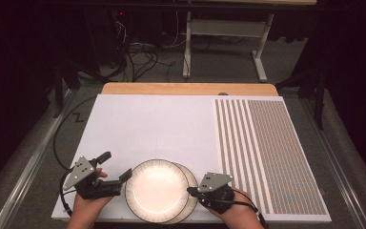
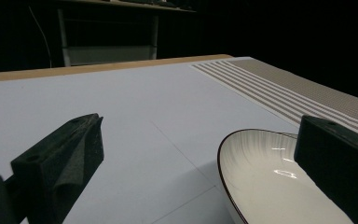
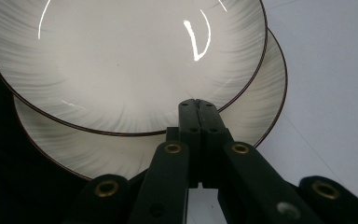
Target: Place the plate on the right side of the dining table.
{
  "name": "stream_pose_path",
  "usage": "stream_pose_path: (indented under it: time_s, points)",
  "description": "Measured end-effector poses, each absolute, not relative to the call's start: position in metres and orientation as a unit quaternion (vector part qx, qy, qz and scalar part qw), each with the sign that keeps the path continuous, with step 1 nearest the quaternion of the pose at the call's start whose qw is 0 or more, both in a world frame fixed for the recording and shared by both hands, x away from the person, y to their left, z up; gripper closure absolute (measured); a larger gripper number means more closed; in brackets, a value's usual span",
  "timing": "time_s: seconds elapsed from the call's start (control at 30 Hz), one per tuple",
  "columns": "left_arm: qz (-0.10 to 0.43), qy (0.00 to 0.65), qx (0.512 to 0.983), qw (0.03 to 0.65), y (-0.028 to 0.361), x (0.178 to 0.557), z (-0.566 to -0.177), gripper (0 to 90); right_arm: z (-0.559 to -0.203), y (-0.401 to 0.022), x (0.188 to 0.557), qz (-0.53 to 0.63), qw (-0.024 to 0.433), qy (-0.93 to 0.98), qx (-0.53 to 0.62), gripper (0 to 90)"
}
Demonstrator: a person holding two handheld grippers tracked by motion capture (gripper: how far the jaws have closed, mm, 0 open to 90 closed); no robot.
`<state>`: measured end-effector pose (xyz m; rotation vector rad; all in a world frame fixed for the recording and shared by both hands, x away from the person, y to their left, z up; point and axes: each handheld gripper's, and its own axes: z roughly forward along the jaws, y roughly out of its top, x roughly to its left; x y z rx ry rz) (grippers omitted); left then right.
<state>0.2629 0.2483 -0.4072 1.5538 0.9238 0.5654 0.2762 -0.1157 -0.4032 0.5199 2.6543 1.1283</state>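
Table under a white sheet, wooden edge showing at the far side; striped and dotted mat on the sheet's right part.

Left gripper sits at the near left of the sheet, held by the person's left hand. Jaws stand wide apart and grip nothing. In the left gripper view one jaw rises at the left over bare sheet, the other at the right beside the rim of the top plate; whether that jaw touches the rim I cannot tell.

Centre, near edge: two white plates with thin dark rims, stacked. Top plate lies shifted leftward on the bottom plate, so a crescent of the bottom one shows at the right. Same offset in the right gripper view: top plate over bottom plate.

Right gripper is just right of the stack, held by the right hand, tip pointing left at the plates' right edge. Jaws are pressed together, nothing between them; their tip lies at the rim of the top plate, over the bottom plate's exposed crescent. Contact not resolvable.
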Motion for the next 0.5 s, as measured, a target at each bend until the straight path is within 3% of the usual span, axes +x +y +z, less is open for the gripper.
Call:
stream_pose_path:
  time_s: [0.5]
  points:
    - [0.242,0.394,0.666,0.585,0.2488,0.2622,-0.4058,1.9,-0.4053,-0.1122,0.2766,0.377,0.103,0.904,0.173,90.0]
